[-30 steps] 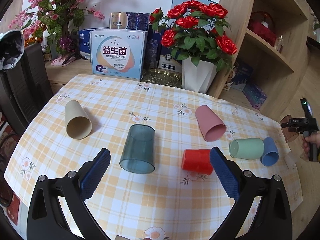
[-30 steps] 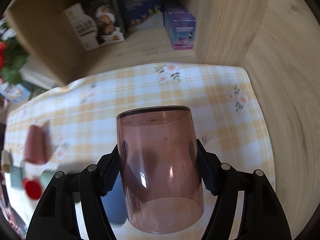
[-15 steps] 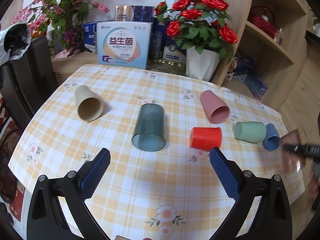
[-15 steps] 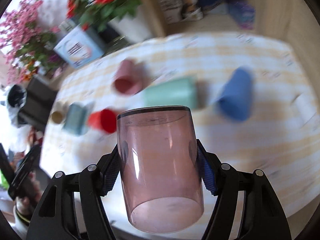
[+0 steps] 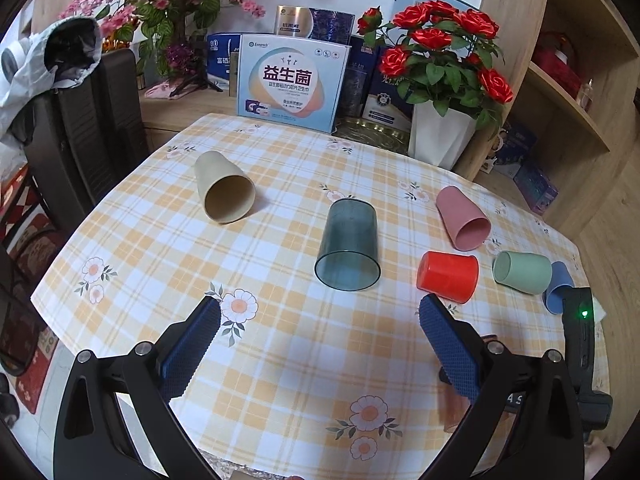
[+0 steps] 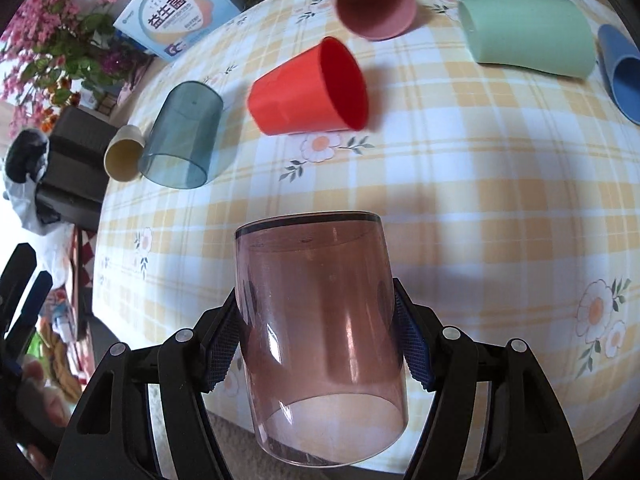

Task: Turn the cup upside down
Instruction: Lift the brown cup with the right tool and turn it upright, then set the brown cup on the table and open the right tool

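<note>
Nearest to the right wrist camera, the right gripper [image 6: 318, 344] is clamped on a translucent pink cup [image 6: 320, 332], its two padded fingers pressed against opposite sides of the wall about halfway along. The cup is held clear above the checked tablecloth [image 6: 480, 200] near the table's front edge, with one end pointing at the cloth and the other toward the camera; which end is the mouth I cannot tell for certain. By the look of it the cup is thin, stiff plastic: light, smooth and rather slippery, so a firm squeeze at mid-wall, where the pads already sit, seems the safest hold, and it should not crush easily. The left gripper [image 5: 320, 340] hangs over the near part of the table with its fingers wide apart, holding nothing.

Farther out, six more cups lie on their sides, one of each colour: a red cup [image 6: 310, 88], a translucent teal cup [image 6: 182, 134], a green cup [image 6: 528, 36], a blue cup [image 6: 622, 72], a pink opaque cup [image 6: 374, 2] and a beige cup [image 6: 124, 154]. That makes seven cups in all. Beyond the table stand one pot of red roses [image 5: 440, 76], a pink flower arrangement [image 5: 156, 4] and several boxes.
</note>
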{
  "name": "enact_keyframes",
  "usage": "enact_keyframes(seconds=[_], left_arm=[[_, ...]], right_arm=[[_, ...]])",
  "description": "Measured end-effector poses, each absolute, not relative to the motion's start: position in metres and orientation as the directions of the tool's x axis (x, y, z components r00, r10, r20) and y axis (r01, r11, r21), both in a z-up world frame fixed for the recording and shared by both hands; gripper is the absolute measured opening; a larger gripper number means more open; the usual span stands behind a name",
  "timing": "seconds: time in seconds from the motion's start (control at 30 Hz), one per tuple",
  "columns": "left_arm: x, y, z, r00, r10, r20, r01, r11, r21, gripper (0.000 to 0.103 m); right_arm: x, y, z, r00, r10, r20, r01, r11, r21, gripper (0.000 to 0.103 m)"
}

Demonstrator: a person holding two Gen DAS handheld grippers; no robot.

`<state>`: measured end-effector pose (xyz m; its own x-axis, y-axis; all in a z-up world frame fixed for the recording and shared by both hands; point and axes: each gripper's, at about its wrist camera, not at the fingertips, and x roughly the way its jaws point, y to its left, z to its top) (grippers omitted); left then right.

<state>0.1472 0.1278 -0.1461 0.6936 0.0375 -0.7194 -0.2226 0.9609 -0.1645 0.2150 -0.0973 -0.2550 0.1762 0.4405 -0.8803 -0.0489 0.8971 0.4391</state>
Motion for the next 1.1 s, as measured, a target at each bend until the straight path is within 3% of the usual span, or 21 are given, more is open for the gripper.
enact_keyframes(seconds=[0.67,0.77,0.87,1.1], left_arm=[[0.149,0.125,-0.149,0.678,0.038,-0.734,-0.226,0.961,-0.159,0.097],[0.148,0.125,-0.148,0.682,0.039,-0.73,-0.224,0.962,-0.158,0.097],[0.143,0.122,-0.144,0.689,0.043,-0.724,-0.221,0.963,-0.154,0.097],[0.132,0.106,-0.13,0.701,0.042,-0.712,-0.201,0.969,-0.141,0.097]], right_arm=[[0.218,-0.1,-0.258,0.188,0.426,-0.885,-0.01,0.902,0.432,0.068],[0.216,-0.107,-0.254,0.206,0.442,-0.873,-0.017,0.894,0.448,0.073],[0.214,-0.112,-0.247,0.233,0.443,-0.866,-0.034,0.893,0.448,0.087],[0.207,-0.136,-0.22,0.337,0.423,-0.841,-0.043,0.899,0.435,0.087]])
